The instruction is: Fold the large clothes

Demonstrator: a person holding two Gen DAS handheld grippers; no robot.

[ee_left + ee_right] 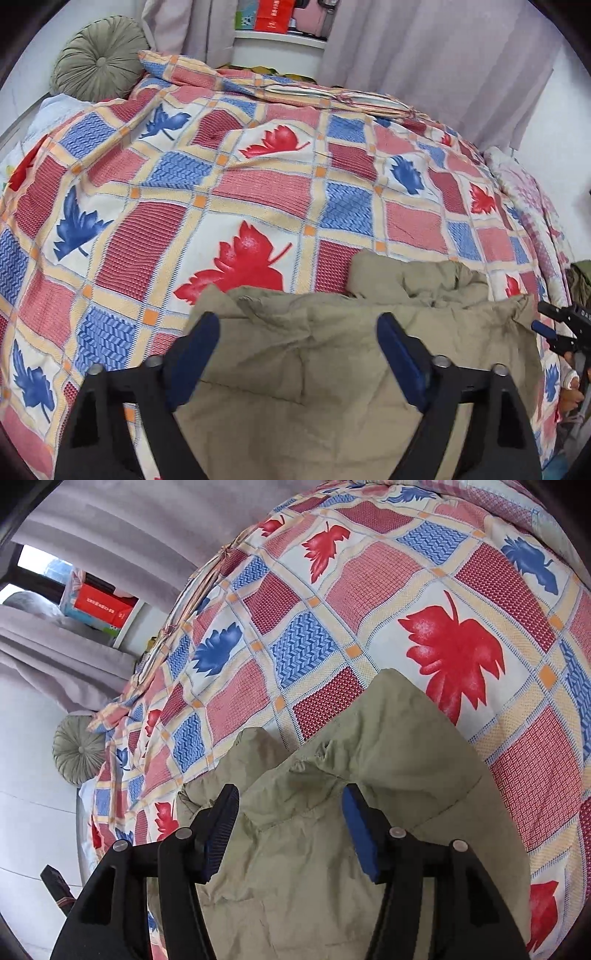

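A bulky khaki jacket (295,369) lies on a bed covered by a checked bedspread (258,184) printed with red and blue leaves. The jacket sits at the near edge of the bed, bunched into a compact, rumpled heap rather than spread flat.

The left gripper (297,354) hangs over the jacket with its blue-padded fingers spread wide, holding nothing. The right gripper (290,830) is likewise spread apart above the jacket (332,812), not pinching any cloth; whether its pads touch the fabric cannot be told.

The step in hand seems to be choosing a fresh hold between folds. The next move likely calls for each gripper to close on an edge and draw the cloth flat.

A round green cushion (98,61) rests by the far wall.
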